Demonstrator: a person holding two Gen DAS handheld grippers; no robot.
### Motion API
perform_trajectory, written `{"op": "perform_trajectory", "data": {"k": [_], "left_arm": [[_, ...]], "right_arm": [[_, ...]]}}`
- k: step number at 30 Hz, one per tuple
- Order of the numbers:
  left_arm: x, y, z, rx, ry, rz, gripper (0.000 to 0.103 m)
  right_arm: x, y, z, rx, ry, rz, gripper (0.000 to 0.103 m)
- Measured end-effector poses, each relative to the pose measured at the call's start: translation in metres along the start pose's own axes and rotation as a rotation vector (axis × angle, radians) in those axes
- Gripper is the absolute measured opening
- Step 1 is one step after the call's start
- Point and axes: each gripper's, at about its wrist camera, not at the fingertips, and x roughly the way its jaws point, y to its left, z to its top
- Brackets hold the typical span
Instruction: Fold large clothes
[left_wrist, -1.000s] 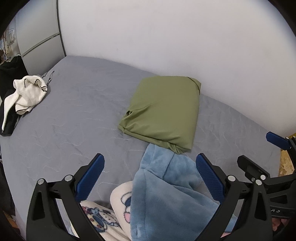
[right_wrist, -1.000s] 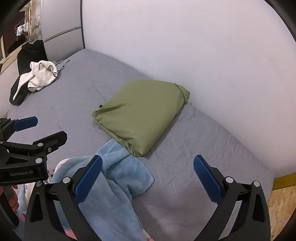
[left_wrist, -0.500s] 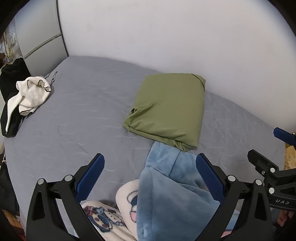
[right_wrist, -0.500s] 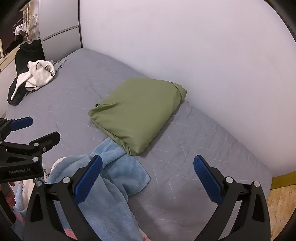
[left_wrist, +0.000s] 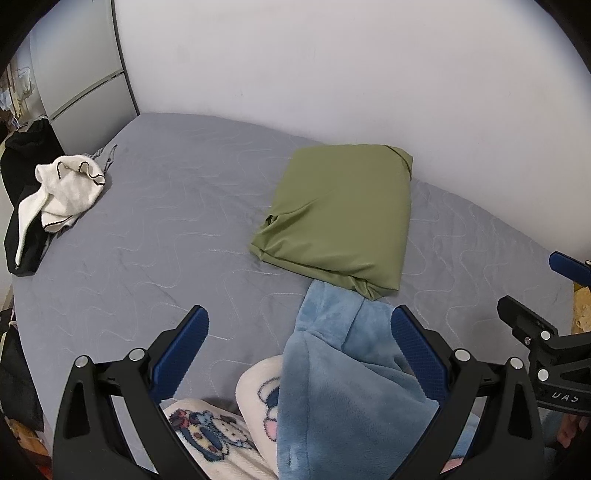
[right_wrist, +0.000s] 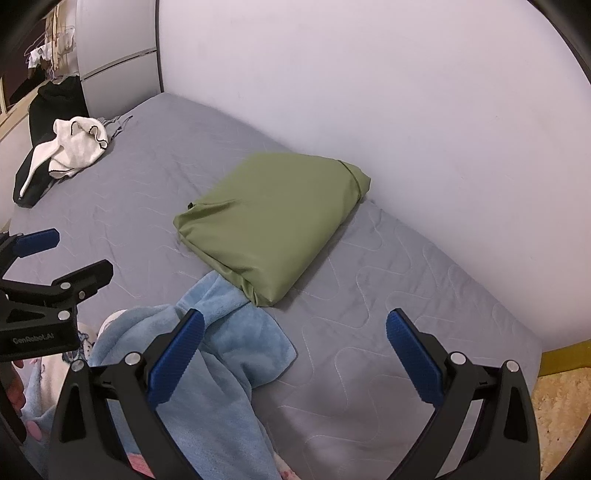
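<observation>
Left wrist view shows a blue fleece garment (left_wrist: 343, 391) heaped at the near edge of the bed (left_wrist: 155, 236), its far tip touching a folded green bundle (left_wrist: 340, 218) that lies close to the wall. A cream cartoon-print part (left_wrist: 221, 424) peeks out beside the blue; whether it is the same piece or another I cannot tell. The fleece looks thick, soft and limp, light enough to lift but likely to sag and slide on itself, so a hem corner or a seam edge seems the best hold, one for each side, rather than the bunched middle. The left gripper (left_wrist: 295, 347) hangs above the heap with jaws wide apart, holding nothing. The right gripper (right_wrist: 295, 345) is likewise spread open over the bed, empty. A white-and-black pile (left_wrist: 55, 195) lies well apart at the far left.
</observation>
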Motion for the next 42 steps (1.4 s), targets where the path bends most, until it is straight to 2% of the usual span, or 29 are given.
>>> {"op": "perform_trajectory", "data": {"k": [15,42], "left_arm": [[-0.007,0.000,-0.002,0.016,-0.045,0.060,0.097],[-0.008,0.000,-0.004,0.033,-0.052,0.059,0.097]], "right_arm": [[0.003,0.004,-0.001,-0.027,0.001,0.015,0.097],[0.003,0.011,-0.006,-0.046,-0.006,0.000,0.097]]}}
